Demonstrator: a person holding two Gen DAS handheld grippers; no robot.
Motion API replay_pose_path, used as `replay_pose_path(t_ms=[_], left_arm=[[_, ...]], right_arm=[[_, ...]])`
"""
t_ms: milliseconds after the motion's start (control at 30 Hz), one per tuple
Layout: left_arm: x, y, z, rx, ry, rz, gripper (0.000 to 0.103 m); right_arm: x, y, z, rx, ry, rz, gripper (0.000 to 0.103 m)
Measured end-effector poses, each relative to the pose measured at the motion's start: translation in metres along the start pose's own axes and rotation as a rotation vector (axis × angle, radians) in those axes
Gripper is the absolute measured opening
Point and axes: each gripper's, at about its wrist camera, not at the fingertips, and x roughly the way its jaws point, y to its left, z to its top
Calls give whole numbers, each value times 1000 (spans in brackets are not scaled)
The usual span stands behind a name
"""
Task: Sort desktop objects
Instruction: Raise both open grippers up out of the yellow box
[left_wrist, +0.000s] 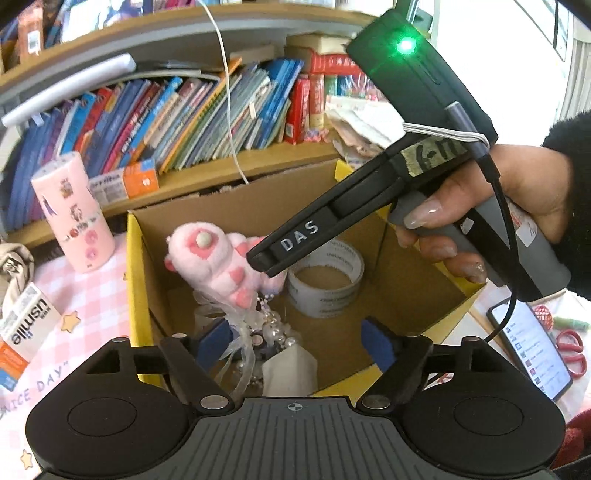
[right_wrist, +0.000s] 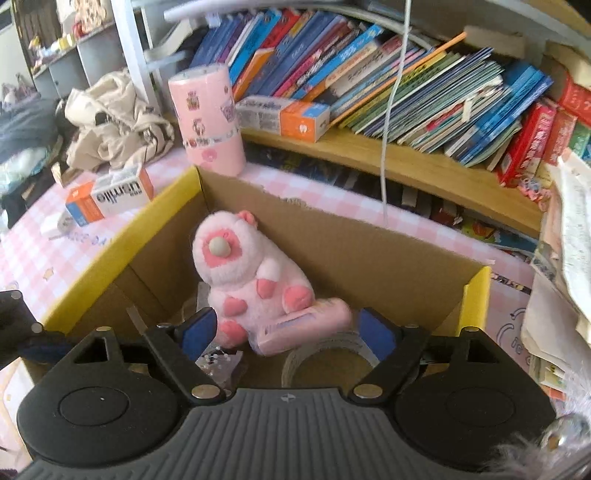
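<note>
A cardboard box with yellow flaps (left_wrist: 137, 280) (right_wrist: 122, 236) stands on the pink checked tablecloth. Inside it lie a pink plush toy (left_wrist: 218, 262) (right_wrist: 243, 273), a roll of clear tape (left_wrist: 325, 284) (right_wrist: 325, 350), a pink tube (right_wrist: 306, 325), a bead-and-ribbon bundle (left_wrist: 266, 325) and a white tissue (left_wrist: 290, 373). My left gripper (left_wrist: 301, 338) is open and empty above the box's near side. My right gripper (right_wrist: 288, 330) is open over the box, just in front of the plush and the pink tube. In the left wrist view its tip (left_wrist: 264, 260) hangs beside the plush.
A pink printed cylinder (left_wrist: 74, 210) (right_wrist: 210, 122) and a usmile box (left_wrist: 22, 328) (right_wrist: 110, 195) stand left of the cardboard box. A phone (left_wrist: 532, 347) and red scissors (left_wrist: 570, 350) lie to the right. A bookshelf (right_wrist: 406, 155) runs behind. A white cord (right_wrist: 388, 147) hangs down.
</note>
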Motion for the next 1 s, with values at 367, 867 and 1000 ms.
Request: replay_pose_path(t_ms=[367, 867, 1000], left_arm=[[-34, -3, -3, 11, -102, -12, 85], [-84, 31, -30, 13, -194, -37, 90], [-97, 47, -42, -1, -203, -43, 90]], right_arm=[[-47, 9, -11, 17, -82, -85, 88], [-97, 49, -44, 103, -155, -241, 91], [-107, 70, -50, 134, -180, -265, 92]])
